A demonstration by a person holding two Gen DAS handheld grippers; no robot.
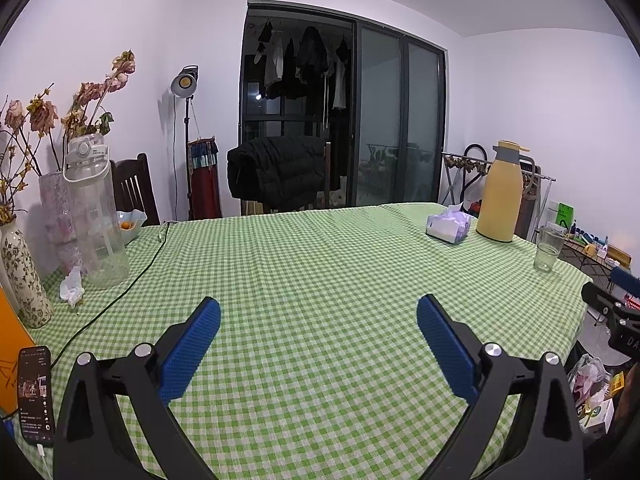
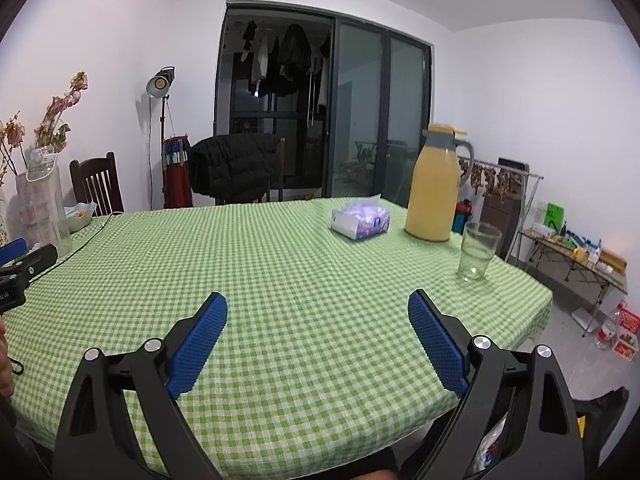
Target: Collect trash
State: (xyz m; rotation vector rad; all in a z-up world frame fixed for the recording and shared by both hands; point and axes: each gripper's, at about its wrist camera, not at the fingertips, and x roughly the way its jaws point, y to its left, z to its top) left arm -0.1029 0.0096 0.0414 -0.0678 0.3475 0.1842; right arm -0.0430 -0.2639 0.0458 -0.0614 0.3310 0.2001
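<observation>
left wrist view shows one crumpled white tissue (image 1: 72, 285) lying on the green checked worktop (image 1: 320, 264), at the foot of the big clear water bottle (image 1: 96, 216) and just beside the flowered vase (image 1: 24, 272); that is the only trash i can make out on the cloth, so at least this piece is left to gather. a bag with wrappers (image 1: 588, 384) sits low off the worktop's right edge, perhaps where trash goes, though i cannot be sure. the left tool (image 1: 319, 316) hangs over the near cloth with its blue pads spread wide and nothing between them; the right tool (image 2: 318, 312) is likewise spread and empty. around the tissue, a dark cable (image 1: 132, 280) runs close by and a phone (image 1: 36, 394) lies near the edge; the bottle and vase crowd the approach. tissue box (image 2: 360, 222), yellow jug (image 2: 434, 184) and glass (image 2: 478, 250) stand well apart.
</observation>
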